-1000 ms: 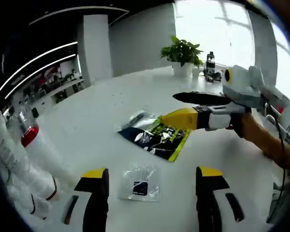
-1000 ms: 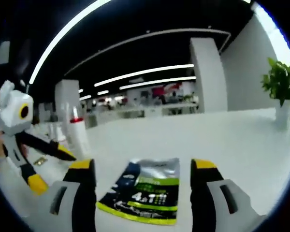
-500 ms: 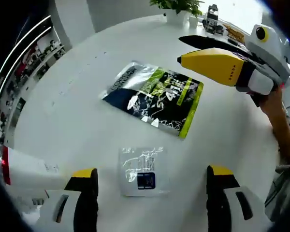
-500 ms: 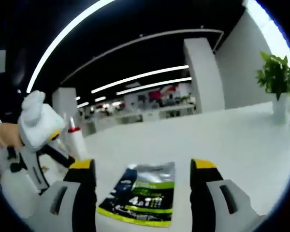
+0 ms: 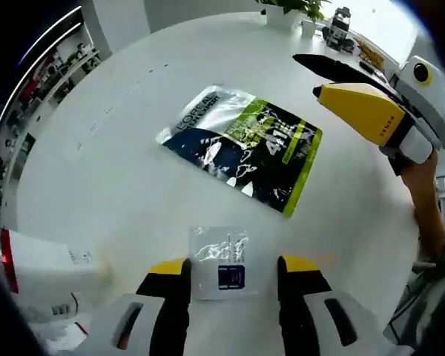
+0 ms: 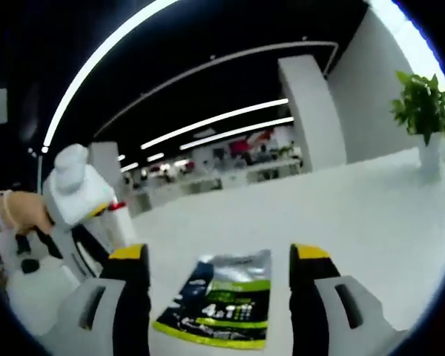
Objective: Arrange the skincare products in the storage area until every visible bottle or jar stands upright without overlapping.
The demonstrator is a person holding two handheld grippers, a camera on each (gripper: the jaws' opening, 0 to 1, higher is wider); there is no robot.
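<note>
White bottle (image 5: 41,268): lying on its side at the left edge of the white table (image 5: 119,170), red band at its far-left end, in the left gripper view; a second, partly hidden white container sits just below it.
Small clear sachet (image 5: 221,261): flat on the table with a dark blue square inside, between the left gripper's two yellow-tipped jaws.
Left gripper (image 5: 233,268): jaws drawn in close to the sachet's two side edges; whether they actually pinch it I cannot tell.
Large foil pouch (image 5: 241,147): silver, dark blue and lime green, flat near the middle of the table, beyond the sachet and apart from it.
Right gripper (image 5: 360,111): enters the left gripper view from the right, yellow jaw above the pouch's right side, held by a hand (image 5: 419,167).
Right gripper, own view (image 6: 219,259): jaws spread wide, nothing between them but the pouch (image 6: 224,298) lying on the table ahead.
Potted plant (image 6: 424,122): at the table's far right edge.
</note>
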